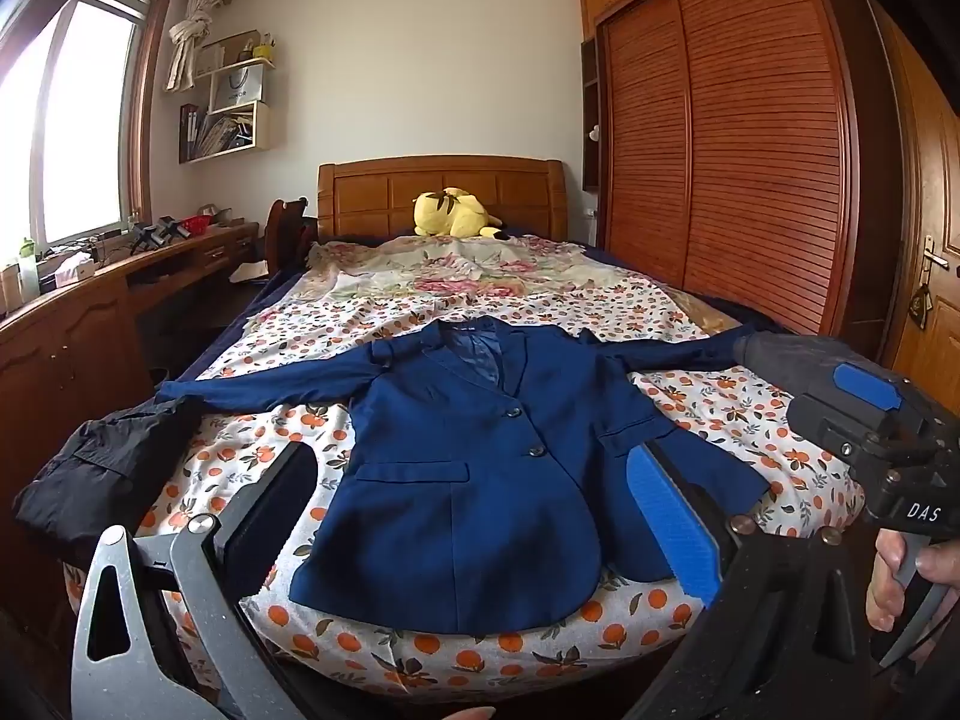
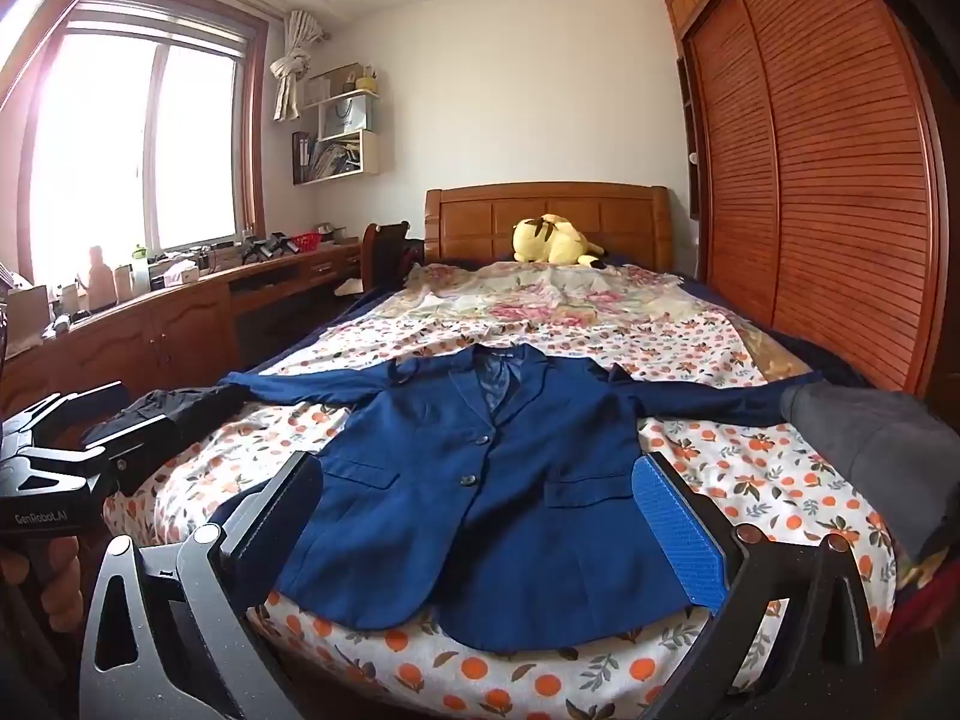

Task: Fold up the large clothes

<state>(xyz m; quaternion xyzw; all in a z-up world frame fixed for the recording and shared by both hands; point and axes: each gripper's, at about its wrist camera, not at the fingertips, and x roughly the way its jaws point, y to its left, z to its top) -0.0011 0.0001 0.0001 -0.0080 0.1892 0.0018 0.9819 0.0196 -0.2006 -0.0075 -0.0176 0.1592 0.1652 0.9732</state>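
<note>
A navy blazer (image 1: pixel 480 480) (image 2: pixel 480 480) lies face up on the bed, buttoned, with both sleeves spread out sideways and the hem towards me. My left gripper (image 1: pixel 471 456) hangs open before the hem, one black pad and one blue pad (image 1: pixel 672 528) wide apart, nothing between them. My right gripper (image 2: pixel 477 462) is open the same way over the hem, holding nothing. In the left wrist view the right gripper's body (image 1: pixel 876 450) shows at the right edge with a hand (image 1: pixel 900 570) on its handle. The left gripper's body (image 2: pixel 60 468) shows at the left edge of the right wrist view.
A crumpled black garment (image 1: pixel 102 474) (image 2: pixel 162 408) lies by the left sleeve end, a grey cloth (image 2: pixel 870 438) by the right one. The bed's orange-print sheet (image 1: pixel 720 402) runs to a yellow plush toy (image 1: pixel 453 213). A wooden desk (image 1: pixel 90 312) stands left, a slatted wardrobe (image 1: pixel 750 150) right.
</note>
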